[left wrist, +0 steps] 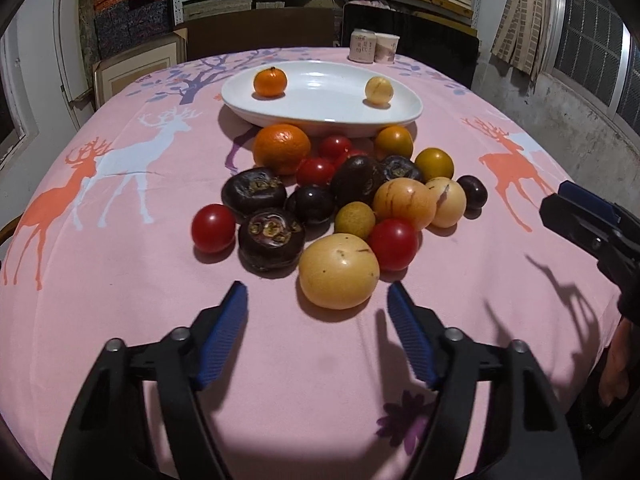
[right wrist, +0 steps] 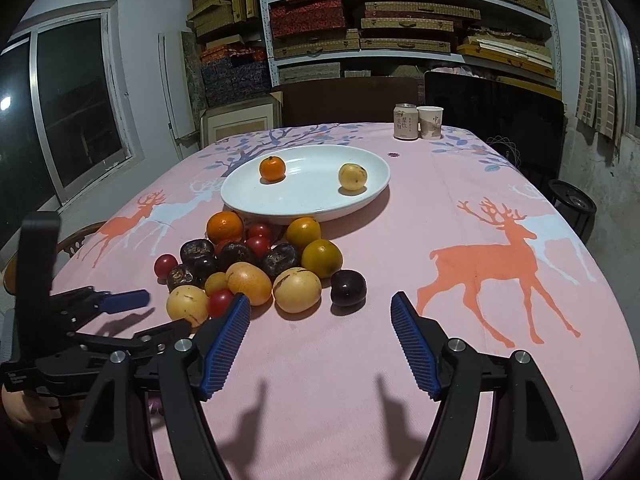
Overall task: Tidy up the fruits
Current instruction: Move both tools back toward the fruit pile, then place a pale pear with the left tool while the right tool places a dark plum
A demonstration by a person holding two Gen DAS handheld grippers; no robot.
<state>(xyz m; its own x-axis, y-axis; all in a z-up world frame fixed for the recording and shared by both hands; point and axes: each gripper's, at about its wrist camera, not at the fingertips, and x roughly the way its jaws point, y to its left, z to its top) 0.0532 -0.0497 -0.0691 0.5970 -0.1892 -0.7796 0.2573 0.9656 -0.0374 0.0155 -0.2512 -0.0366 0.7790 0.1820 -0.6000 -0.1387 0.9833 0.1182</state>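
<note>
A pile of fruit lies on the pink tablecloth: an orange (left wrist: 281, 148), red tomatoes (left wrist: 213, 228), dark purple fruits (left wrist: 271, 245) and pale yellow fruits (left wrist: 338, 270). Behind it a white oval plate (left wrist: 320, 114) holds a small mandarin (left wrist: 270, 82) and a small yellow fruit (left wrist: 378, 90). My left gripper (left wrist: 316, 294) is open and empty just in front of the nearest yellow fruit. My right gripper (right wrist: 320, 304) is open and empty, right of the pile (right wrist: 256, 264), near a dark plum (right wrist: 348, 287). The plate (right wrist: 312, 204) also shows in the right wrist view.
A drink can (right wrist: 405, 121) and a paper cup (right wrist: 430, 122) stand at the table's far edge. Shelves of boxes (right wrist: 400, 20) line the back wall. A window (right wrist: 72, 108) is at the left. A dark stool (right wrist: 572, 204) stands beside the table's right side.
</note>
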